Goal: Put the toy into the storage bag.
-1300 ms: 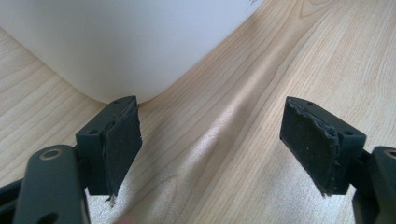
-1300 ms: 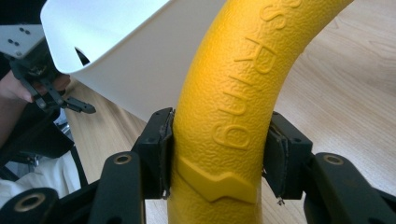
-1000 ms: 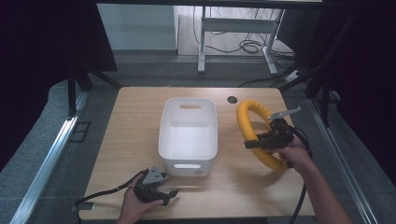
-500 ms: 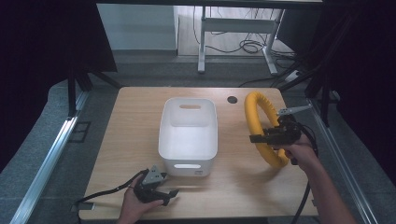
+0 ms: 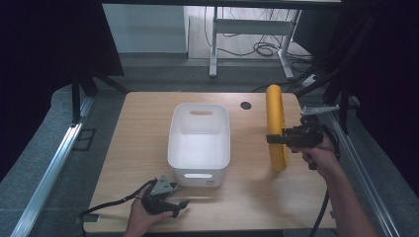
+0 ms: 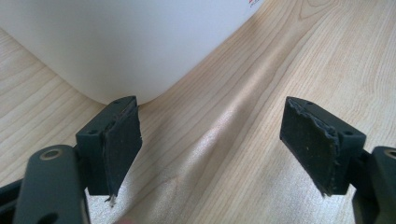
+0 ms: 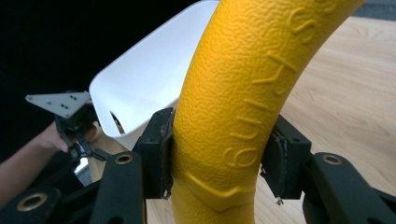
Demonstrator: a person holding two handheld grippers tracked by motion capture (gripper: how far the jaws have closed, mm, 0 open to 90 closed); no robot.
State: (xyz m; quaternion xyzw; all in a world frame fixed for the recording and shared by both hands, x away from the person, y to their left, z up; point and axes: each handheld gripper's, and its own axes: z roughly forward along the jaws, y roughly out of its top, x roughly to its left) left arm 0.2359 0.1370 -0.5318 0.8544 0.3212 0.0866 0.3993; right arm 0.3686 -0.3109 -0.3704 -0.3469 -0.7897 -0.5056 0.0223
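Note:
A thick yellow ring [image 5: 274, 126] with a pebbled skin and raised letters stands on edge at the table's right side, lifted almost upright. My right gripper [image 5: 277, 138] is shut on its rim; in the right gripper view both pads squeeze the yellow ring [image 7: 233, 107]. A white plastic bin [image 5: 200, 143] sits in the middle of the table, and nothing lies in it. My left gripper [image 5: 179, 206] rests near the front edge just before the bin, jaws open with bare wood between the fingers [image 6: 119, 140]. The bin's rounded corner [image 6: 116, 46] is close ahead of them.
The wooden table [image 5: 148, 128] has a round cable hole [image 5: 245, 105] behind the bin. Metal rails run along both sides of the table on the floor. A desk frame and cables stand at the back. The left gripper [image 7: 77, 126] appears beyond the bin in the right gripper view.
The right gripper has lifted the yellow ring from lying tilted on the table to standing on edge, turning it nearly edge-on to the camera. The left gripper has stayed put.

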